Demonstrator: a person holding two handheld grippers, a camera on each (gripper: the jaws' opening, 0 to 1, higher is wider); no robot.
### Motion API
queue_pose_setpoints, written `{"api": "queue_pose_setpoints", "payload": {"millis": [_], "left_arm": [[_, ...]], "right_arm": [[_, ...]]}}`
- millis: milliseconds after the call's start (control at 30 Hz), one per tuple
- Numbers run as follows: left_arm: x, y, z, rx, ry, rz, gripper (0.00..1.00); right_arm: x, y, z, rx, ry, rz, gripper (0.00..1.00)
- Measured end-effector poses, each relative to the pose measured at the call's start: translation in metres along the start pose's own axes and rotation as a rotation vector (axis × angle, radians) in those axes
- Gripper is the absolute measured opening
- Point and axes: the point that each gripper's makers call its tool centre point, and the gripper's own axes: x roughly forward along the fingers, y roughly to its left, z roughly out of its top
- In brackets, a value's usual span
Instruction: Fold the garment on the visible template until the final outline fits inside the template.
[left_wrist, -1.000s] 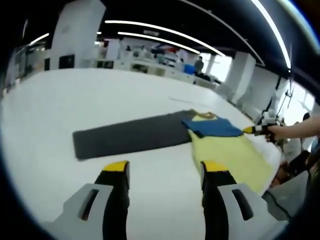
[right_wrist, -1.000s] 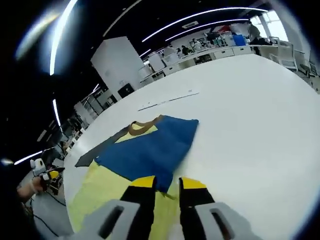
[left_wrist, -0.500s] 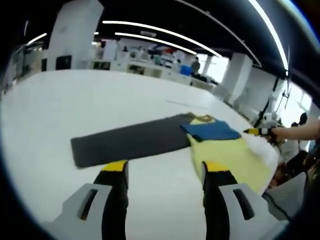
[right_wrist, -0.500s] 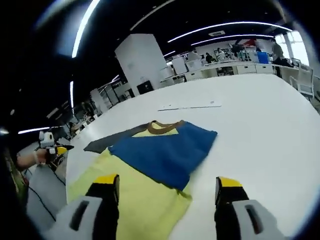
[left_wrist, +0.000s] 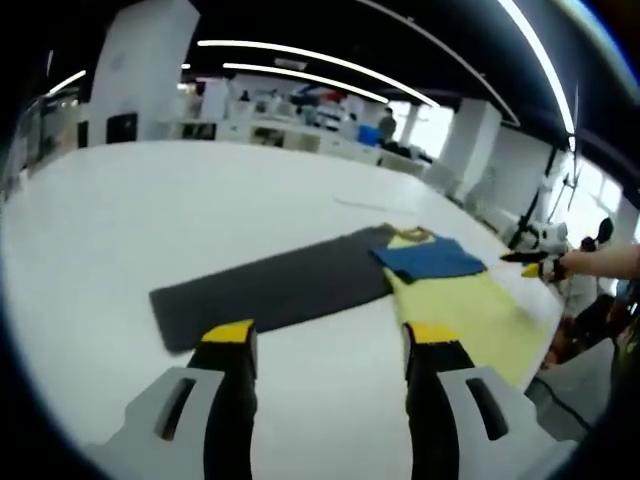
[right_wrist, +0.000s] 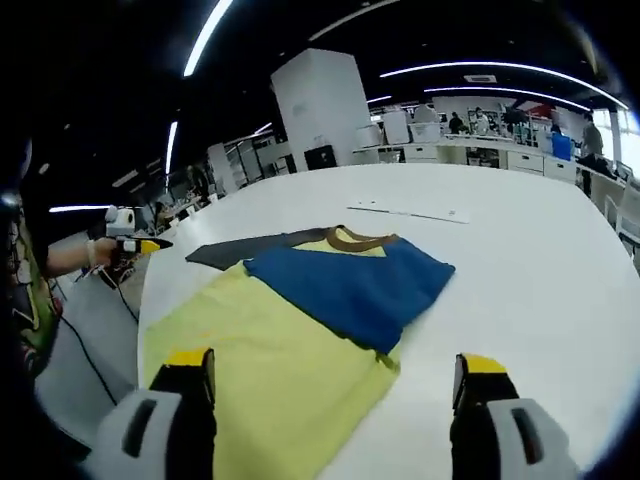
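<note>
A yellow garment (right_wrist: 270, 365) lies flat on the white table (right_wrist: 530, 270), with a blue part (right_wrist: 350, 285) folded over it near the brown collar (right_wrist: 355, 238). A dark grey template mat (left_wrist: 270, 290) stretches away from the collar end; the garment (left_wrist: 455, 305) overlaps only that end and lies mostly beside it. My left gripper (left_wrist: 330, 335) hangs open above bare table, short of the mat. My right gripper (right_wrist: 335, 365) stands wide open over the garment's yellow hem, holding nothing. In the left gripper view, the right gripper (left_wrist: 528, 263) sits in a hand past the garment.
A thin white paper strip (right_wrist: 410, 211) lies on the table beyond the collar. The table edge runs close beside the garment's yellow side (right_wrist: 145, 300). The left gripper (right_wrist: 135, 243) shows past that edge. Desks, pillars and people fill the far background.
My right gripper was nearly shut at the blue fold's edge; it has opened wide and drawn back from it. The blue fold stays flat. The left gripper has hardly moved.
</note>
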Motion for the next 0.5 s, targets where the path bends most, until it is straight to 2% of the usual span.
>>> {"api": "queue_pose_setpoints", "payload": {"millis": [233, 367, 500], "left_arm": [[0.005, 0.015, -0.005, 0.043, 0.054, 0.003, 0.56], [0.005, 0.036, -0.001, 0.047, 0.059, 0.037, 0.56], [0.006, 0.062, -0.003, -0.006, 0.06, 0.09, 0.55]], "right_arm": [[-0.009, 0.006, 0.002, 0.034, -0.031, 0.004, 1.0], [-0.016, 0.007, -0.001, 0.054, -0.043, -0.005, 0.99], [-0.022, 0.009, -0.004, 0.111, -0.078, -0.021, 0.99]]}}
